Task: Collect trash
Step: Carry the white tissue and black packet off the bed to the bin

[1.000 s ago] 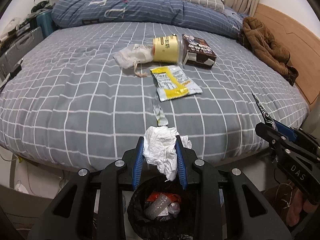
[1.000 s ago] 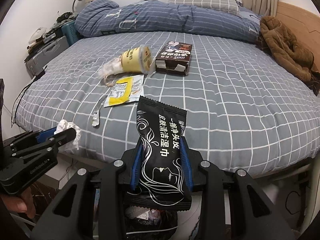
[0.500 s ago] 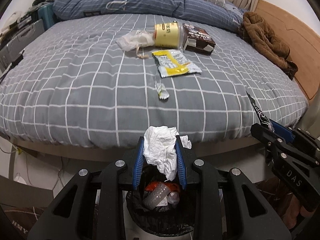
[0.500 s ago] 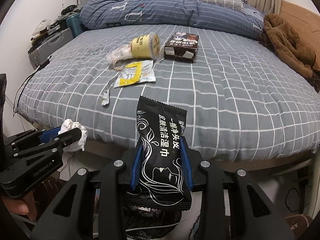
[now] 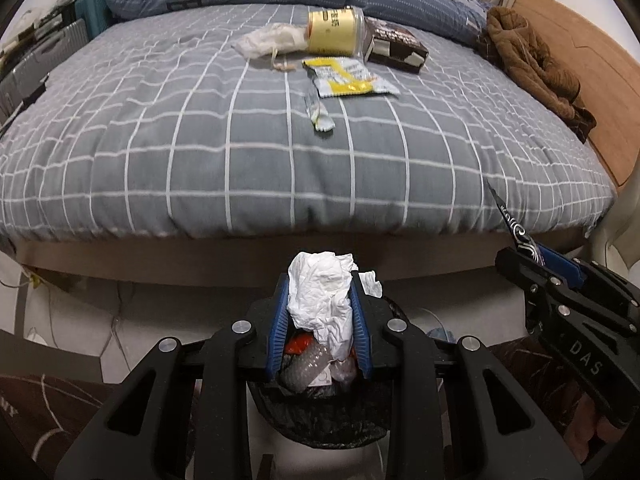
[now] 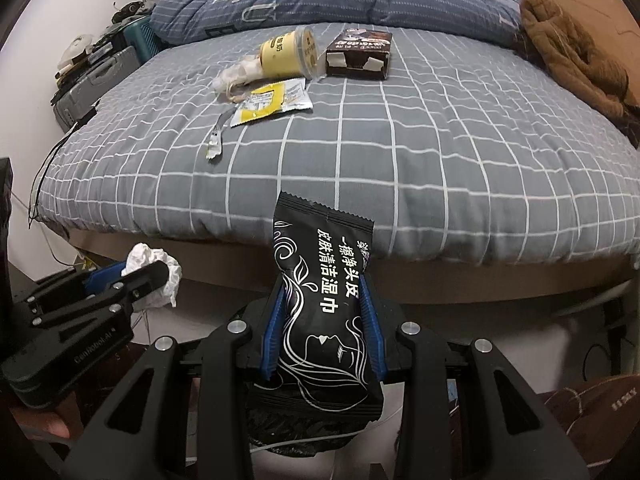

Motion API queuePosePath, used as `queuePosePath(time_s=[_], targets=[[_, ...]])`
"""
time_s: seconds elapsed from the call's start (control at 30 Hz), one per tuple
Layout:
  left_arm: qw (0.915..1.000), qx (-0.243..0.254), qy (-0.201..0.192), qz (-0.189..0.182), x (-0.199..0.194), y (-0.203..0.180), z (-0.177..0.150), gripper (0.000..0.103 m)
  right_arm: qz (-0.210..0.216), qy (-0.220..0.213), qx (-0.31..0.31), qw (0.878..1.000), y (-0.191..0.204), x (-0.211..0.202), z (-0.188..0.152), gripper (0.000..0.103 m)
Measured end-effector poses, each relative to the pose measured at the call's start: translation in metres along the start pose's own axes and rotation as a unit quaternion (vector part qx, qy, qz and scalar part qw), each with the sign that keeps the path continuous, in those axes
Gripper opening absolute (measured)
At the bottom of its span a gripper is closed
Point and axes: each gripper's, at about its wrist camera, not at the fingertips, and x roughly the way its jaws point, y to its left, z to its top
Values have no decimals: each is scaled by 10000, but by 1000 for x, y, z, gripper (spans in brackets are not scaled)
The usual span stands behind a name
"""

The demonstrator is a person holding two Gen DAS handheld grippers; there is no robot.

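My left gripper (image 5: 320, 304) is shut on a crumpled white tissue (image 5: 322, 292) and holds it above a black-lined trash bin (image 5: 320, 420) with trash inside. My right gripper (image 6: 322, 320) is shut on a black wet-wipe packet (image 6: 324, 304), off the foot of the bed; it also shows at the right of the left wrist view (image 5: 560, 292). On the grey checked bed (image 5: 200, 140) lie a yellow cup (image 5: 334, 32), a white bag (image 5: 272, 42), a yellow wrapper (image 5: 348, 78), a small strip wrapper (image 5: 320, 114) and a dark box (image 5: 396, 46).
A blue duvet (image 6: 320, 0) and pillow lie at the bed's far end. A brown garment (image 6: 580, 64) lies at the right by the wooden headboard. Cases and clutter (image 6: 92, 76) stand left of the bed. Cables hang under the bed frame.
Both grippers have drawn back and down from the bed, past its edge. The bin now sits closer under the left gripper. Both still hold their items.
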Motion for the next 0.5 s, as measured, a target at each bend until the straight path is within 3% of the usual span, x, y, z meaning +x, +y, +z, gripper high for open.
queuePosePath(time_s=[0.5], targets=[[9985, -52, 531, 142, 43, 23, -28, 28, 33, 717, -102, 9974, 9, 54, -30, 34]])
